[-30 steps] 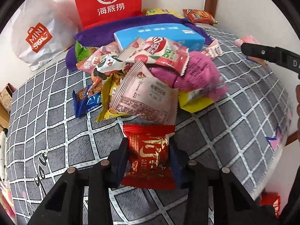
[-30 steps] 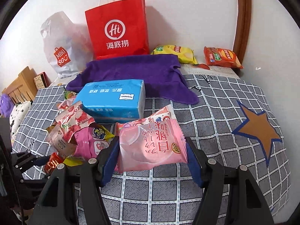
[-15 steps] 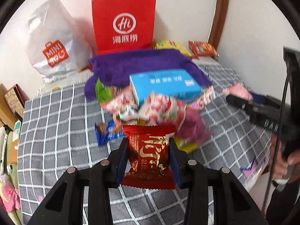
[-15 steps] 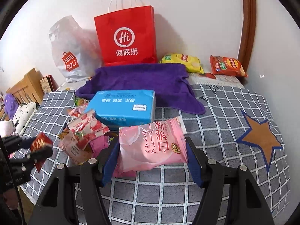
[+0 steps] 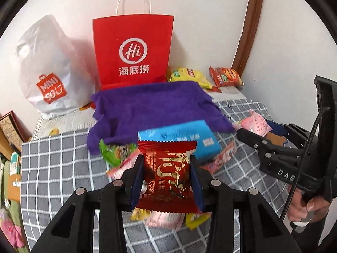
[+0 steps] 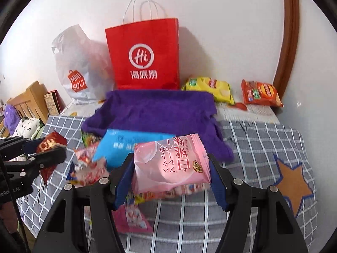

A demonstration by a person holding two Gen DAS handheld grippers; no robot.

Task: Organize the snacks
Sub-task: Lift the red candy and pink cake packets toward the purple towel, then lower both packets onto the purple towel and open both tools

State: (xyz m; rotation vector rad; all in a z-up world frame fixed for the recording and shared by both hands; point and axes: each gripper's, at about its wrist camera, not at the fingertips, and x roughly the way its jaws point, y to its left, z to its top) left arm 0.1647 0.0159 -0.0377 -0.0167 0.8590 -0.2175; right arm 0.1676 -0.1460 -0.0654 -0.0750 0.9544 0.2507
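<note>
My left gripper [image 5: 167, 175] is shut on a red snack packet with gold lettering [image 5: 168, 172] and holds it above the snack pile; it also shows in the right wrist view [image 6: 49, 145]. My right gripper [image 6: 171, 168] is shut on a pink snack packet [image 6: 171, 164], held above the table; it also shows in the left wrist view [image 5: 256, 123]. Under them lies a pile of loose snacks [image 6: 88, 166] beside a blue tissue pack [image 6: 126, 145]. A red paper bag [image 6: 144, 57] stands at the back against the wall.
A purple towel [image 6: 160, 109] lies before the red bag. A white Miniso plastic bag [image 6: 78, 67] sits to its left. Yellow [image 6: 210, 87] and orange [image 6: 261, 93] snack bags lie at the back right. The grey checked tablecloth [image 6: 263, 139] has an orange star patch [image 6: 292, 179].
Both grippers have lifted their packets up and away from the pile and moved toward the red bag. The pile now looks lower and further beneath them.
</note>
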